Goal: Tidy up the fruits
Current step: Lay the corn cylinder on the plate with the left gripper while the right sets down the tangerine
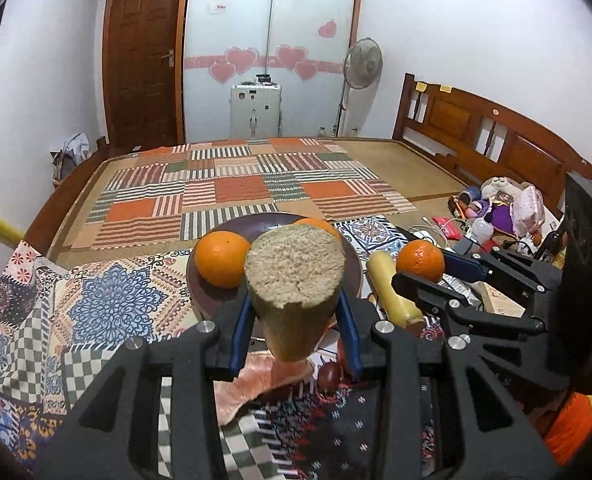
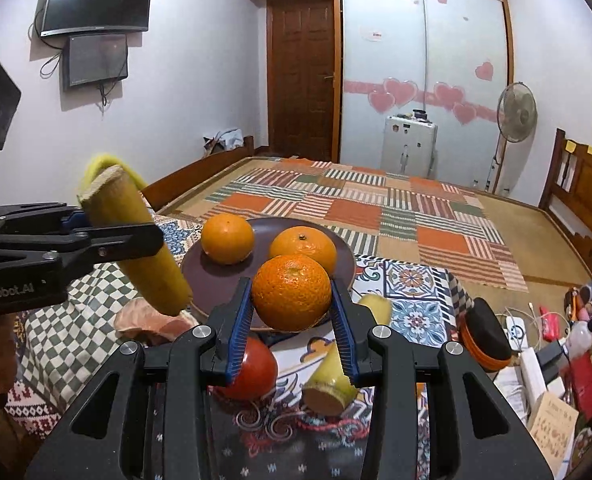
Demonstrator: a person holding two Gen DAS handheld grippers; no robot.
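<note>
Fruit is carried toward the round brown plate (image 2: 338, 258): a yellow sugarcane stick (image 1: 293, 280) is clamped by the left gripper (image 1: 296, 322), a round orange (image 2: 291, 292) by the right gripper (image 2: 291, 322).

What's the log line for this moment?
left tongs: hold cane piece | right tongs: hold orange | plate: two oranges

1. In the right wrist view, the brown plate (image 2: 211, 268) keeps bare room at its lower left; two oranges (image 2: 227, 239) (image 2: 303, 249) fill its back.
2. A red fruit (image 2: 253, 368) and a sugarcane piece (image 2: 332, 380) block the cloth at lower centre.
3. The patchwork mat (image 1: 239, 188), upper centre of the left wrist view, lies open.
</note>
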